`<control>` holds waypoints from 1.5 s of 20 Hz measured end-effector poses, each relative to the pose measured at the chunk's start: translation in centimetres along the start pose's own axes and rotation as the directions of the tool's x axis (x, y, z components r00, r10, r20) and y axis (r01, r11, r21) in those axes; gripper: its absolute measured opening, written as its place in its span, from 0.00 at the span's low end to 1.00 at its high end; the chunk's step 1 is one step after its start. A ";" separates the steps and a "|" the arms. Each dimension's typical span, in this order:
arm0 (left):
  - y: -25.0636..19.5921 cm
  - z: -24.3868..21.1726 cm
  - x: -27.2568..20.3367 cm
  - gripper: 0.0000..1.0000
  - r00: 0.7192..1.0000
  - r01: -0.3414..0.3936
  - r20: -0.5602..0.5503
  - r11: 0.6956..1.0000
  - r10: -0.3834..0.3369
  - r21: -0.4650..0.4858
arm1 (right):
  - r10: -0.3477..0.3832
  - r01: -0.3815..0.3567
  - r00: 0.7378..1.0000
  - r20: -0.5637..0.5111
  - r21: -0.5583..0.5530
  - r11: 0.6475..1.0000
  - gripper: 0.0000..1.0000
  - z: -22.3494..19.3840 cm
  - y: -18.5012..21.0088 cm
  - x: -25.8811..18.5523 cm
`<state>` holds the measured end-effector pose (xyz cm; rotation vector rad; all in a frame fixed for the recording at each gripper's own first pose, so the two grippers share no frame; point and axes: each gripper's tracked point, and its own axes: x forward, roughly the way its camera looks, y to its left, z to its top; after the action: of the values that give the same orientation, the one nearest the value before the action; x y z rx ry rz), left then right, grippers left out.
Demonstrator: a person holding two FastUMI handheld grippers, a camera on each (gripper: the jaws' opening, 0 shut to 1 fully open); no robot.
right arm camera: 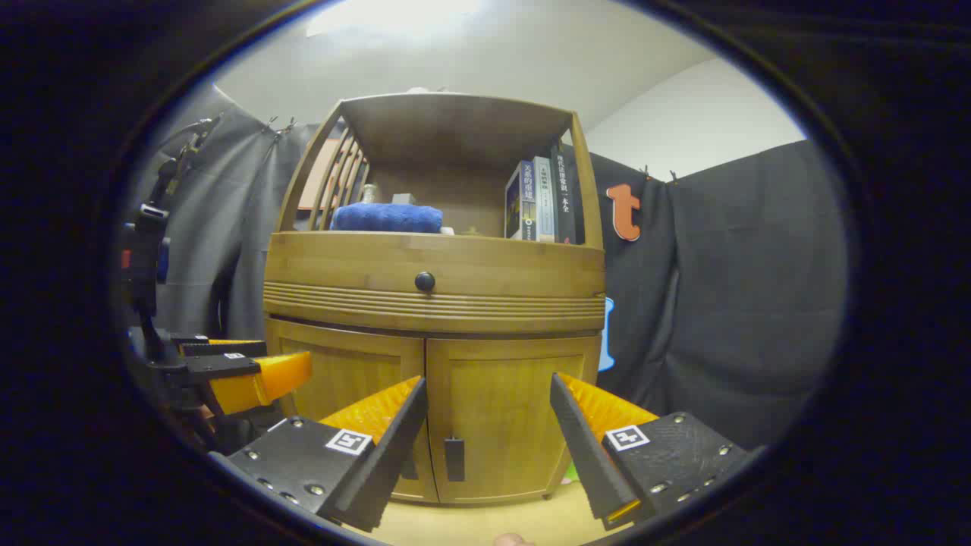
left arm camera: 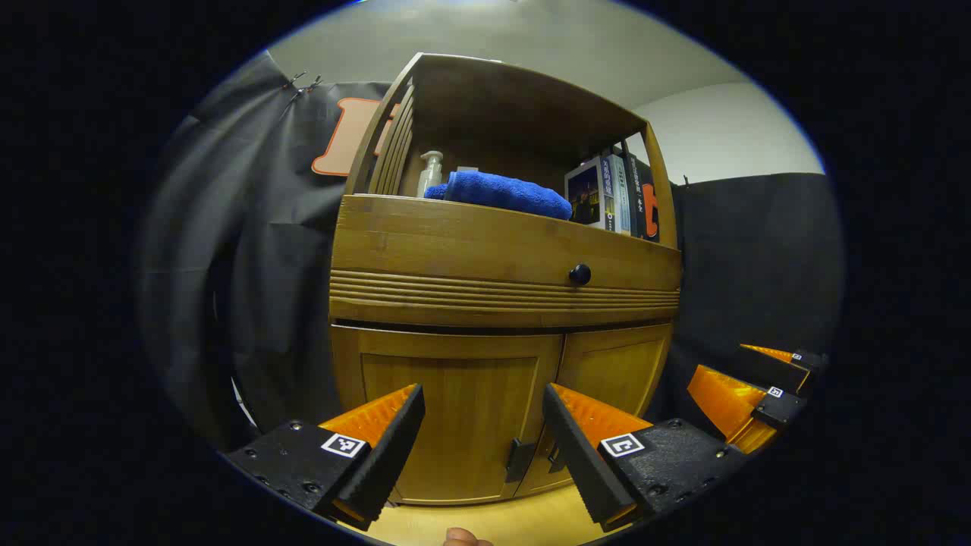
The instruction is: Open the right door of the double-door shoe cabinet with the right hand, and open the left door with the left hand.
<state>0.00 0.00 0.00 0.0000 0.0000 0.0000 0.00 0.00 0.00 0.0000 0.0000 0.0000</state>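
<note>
The wooden shoe cabinet (right arm camera: 436,303) stands in the middle of the right gripper view, on a pale floor. Low down it has two doors, both closed. The left door (right arm camera: 356,379) and the right door (right arm camera: 504,413) meet in the middle. Each has a small dark handle (right arm camera: 454,458) near the bottom.

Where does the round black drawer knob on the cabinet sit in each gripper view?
Left gripper view: the drawer knob sits right of centre on the drawer front, above the seam between the two closed doors.
Right gripper view: the drawer knob sits left of centre, above the same seam.
Shared landmark: the blue towel on the shelf above.
</note>
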 end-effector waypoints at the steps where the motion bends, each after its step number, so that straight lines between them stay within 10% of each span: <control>1: 0.0 0.1 0.2 0.97 1.000 0.000 0.001 1.000 0.000 0.004 | -0.002 0.002 1.000 -0.002 0.001 1.000 0.94 0.0 0.0 0.2; 30: 3.2 0.1 1.9 0.96 0.998 -0.066 0.022 0.998 0.066 0.001 | 0.058 -0.057 0.996 -0.073 0.011 0.998 0.96 -5.8 1.9 4.8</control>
<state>1.93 3.22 0.05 0.0015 -0.0221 0.0665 4.80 1.94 -5.84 0.0092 0.0730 0.0573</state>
